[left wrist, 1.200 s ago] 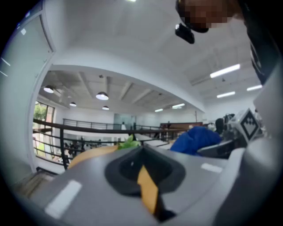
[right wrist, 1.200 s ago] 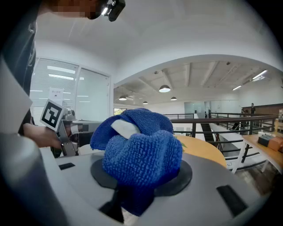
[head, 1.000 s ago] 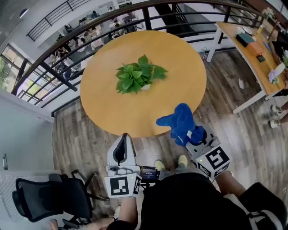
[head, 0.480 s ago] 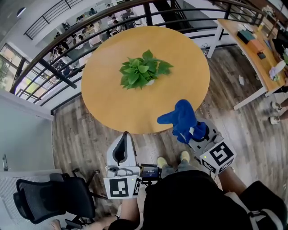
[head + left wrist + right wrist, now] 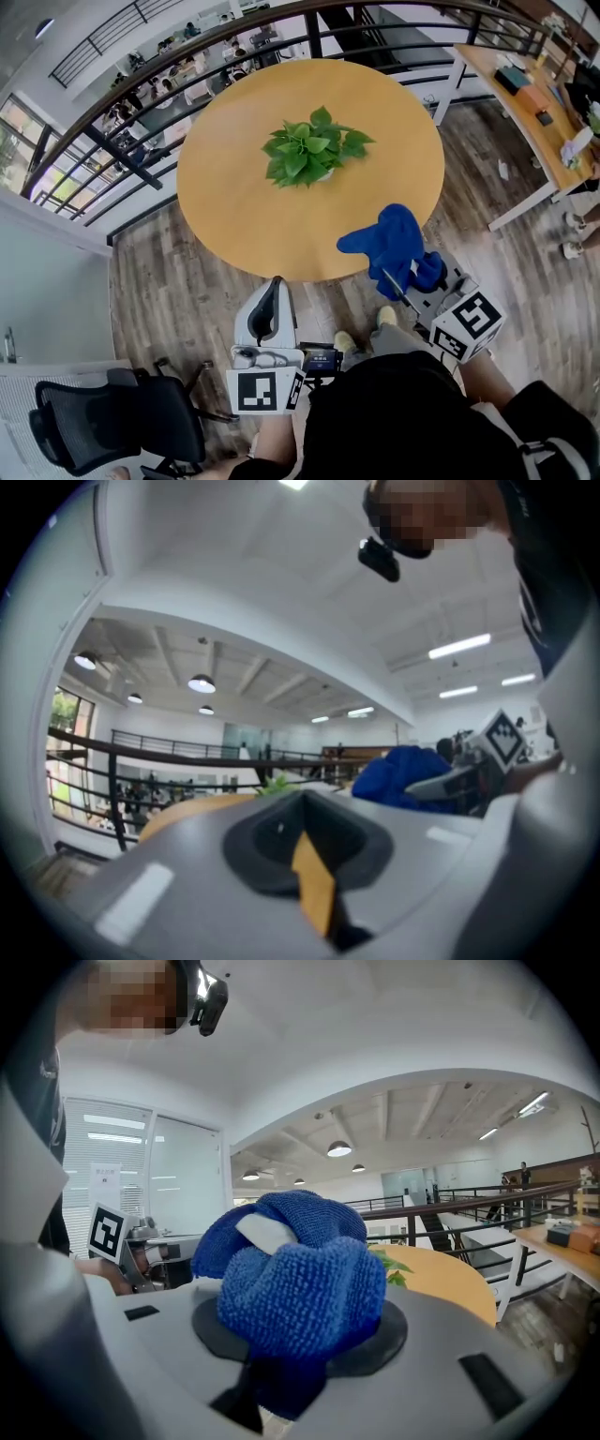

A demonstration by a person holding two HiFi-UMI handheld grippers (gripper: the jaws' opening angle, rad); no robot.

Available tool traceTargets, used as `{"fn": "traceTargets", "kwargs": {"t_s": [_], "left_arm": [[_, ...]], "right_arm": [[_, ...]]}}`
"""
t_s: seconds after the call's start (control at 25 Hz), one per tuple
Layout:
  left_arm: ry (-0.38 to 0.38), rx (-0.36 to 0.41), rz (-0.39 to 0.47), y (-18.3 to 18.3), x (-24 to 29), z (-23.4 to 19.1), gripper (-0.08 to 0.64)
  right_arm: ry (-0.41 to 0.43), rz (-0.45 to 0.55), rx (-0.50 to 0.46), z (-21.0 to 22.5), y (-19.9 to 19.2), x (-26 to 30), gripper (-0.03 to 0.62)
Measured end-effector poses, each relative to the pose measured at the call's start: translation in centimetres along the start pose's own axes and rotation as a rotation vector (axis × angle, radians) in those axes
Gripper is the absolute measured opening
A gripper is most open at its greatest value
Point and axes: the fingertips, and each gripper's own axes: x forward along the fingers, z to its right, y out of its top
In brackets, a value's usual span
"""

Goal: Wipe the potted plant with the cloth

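A green leafy potted plant stands near the middle of the round wooden table. My right gripper is shut on a bunched blue cloth, held over the table's near right edge, well short of the plant. The right gripper view is filled by the cloth, with a plant leaf showing behind it. My left gripper hangs just off the table's near edge, shut and empty. In the left gripper view, the plant shows ahead and the cloth is to the right.
A black railing curves behind the table. A black office chair stands at the lower left, and a light desk with several items is at the right. The person's shoes are on the wood floor below the table edge.
Both grippers have drifted a little to the right in the head view, the cloth still held. The table and plant also sit further right in the picture.
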Motion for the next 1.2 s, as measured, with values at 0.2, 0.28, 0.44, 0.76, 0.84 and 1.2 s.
{"fn": "traceTargets", "kwargs": {"t_s": [0.2,0.28,0.44,0.76,0.84,1.2], "left_arm": [[-0.015,-0.010,0.007,0.2,1.0,-0.3,0.000],[-0.014,-0.007,0.005,0.3,1.7,-0.3,0.000],[-0.003,0.004,-0.007,0.2,3.9,-0.6,0.000],[0.016,0.042,-0.024,1.8,11.6,-1.9,0.000],[0.025,0.051,-0.027,2.1,12.9,-2.0,0.000],[0.099,0.074,-0.048,2.6,17.8,-3.3,0.000]], "right_arm": [[-0.016,-0.004,0.004,1.1,0.0,0.3,0.163],[-0.010,-0.002,0.005,1.7,0.2,0.8,0.163],[0.006,0.000,-0.008,3.5,0.6,2.5,0.163],[0.046,0.006,-0.009,9.6,2.7,7.5,0.164],[0.059,0.008,-0.011,10.8,3.3,8.5,0.163],[0.114,0.019,-0.009,15.3,4.4,11.6,0.163]]}}
